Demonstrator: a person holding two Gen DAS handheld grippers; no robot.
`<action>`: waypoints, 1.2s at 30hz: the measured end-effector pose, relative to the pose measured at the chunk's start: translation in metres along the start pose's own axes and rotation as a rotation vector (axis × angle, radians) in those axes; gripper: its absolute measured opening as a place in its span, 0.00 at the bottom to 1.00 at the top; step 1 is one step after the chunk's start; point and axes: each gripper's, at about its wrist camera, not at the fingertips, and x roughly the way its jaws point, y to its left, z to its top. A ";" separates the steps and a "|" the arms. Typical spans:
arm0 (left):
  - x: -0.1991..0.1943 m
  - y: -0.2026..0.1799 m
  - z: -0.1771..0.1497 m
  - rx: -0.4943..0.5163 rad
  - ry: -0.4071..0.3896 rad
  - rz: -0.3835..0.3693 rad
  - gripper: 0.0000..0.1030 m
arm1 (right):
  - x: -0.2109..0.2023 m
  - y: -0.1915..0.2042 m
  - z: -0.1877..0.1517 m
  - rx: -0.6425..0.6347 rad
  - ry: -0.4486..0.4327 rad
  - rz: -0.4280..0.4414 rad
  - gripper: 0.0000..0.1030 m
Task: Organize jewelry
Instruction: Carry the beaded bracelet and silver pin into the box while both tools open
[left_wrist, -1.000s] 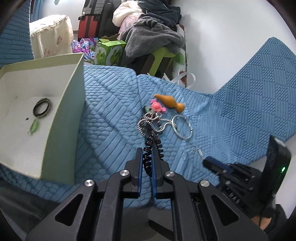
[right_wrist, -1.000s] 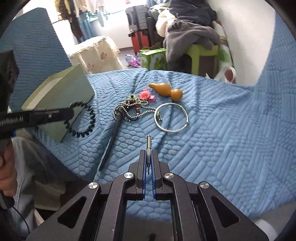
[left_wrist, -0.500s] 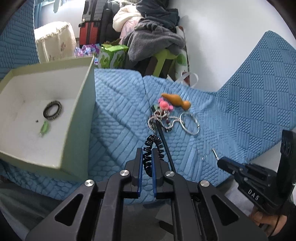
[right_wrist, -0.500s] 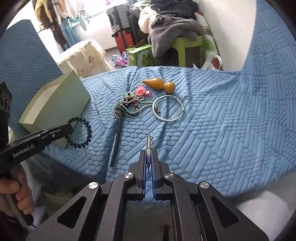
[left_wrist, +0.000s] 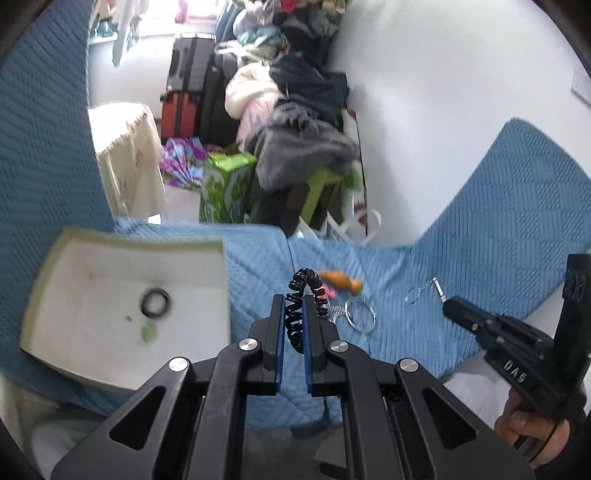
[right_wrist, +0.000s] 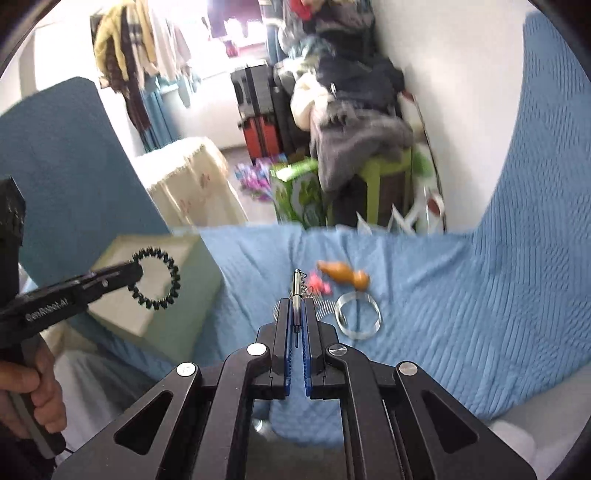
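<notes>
My left gripper is shut on a black beaded bracelet and holds it in the air, above the blue blanket just right of the pale green box. A dark ring and a small green piece lie inside the box. Off to the right, my right gripper is shut on a thin silver piece with a wire loop, also off the blanket. Below lie an orange gourd charm, a pink flower, a bead necklace and a silver bangle.
The blue blanket covers the seat and rises at the right and left. Beyond its far edge are a green stool piled with clothes, a green carton, suitcases and a cloth-covered stand. A hand holds each gripper handle.
Both grippers have risen well above the blanket, each carrying its piece. The jewelry pile and the box now look smaller and lower in both views.
</notes>
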 end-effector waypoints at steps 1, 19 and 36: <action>-0.006 0.002 0.004 0.001 -0.012 0.004 0.08 | -0.004 0.006 0.009 -0.003 -0.018 0.009 0.03; -0.052 0.081 0.036 -0.024 -0.089 0.124 0.08 | 0.024 0.120 0.061 -0.094 -0.052 0.172 0.03; 0.001 0.169 0.000 -0.146 0.070 0.192 0.08 | 0.136 0.180 0.014 -0.157 0.219 0.212 0.03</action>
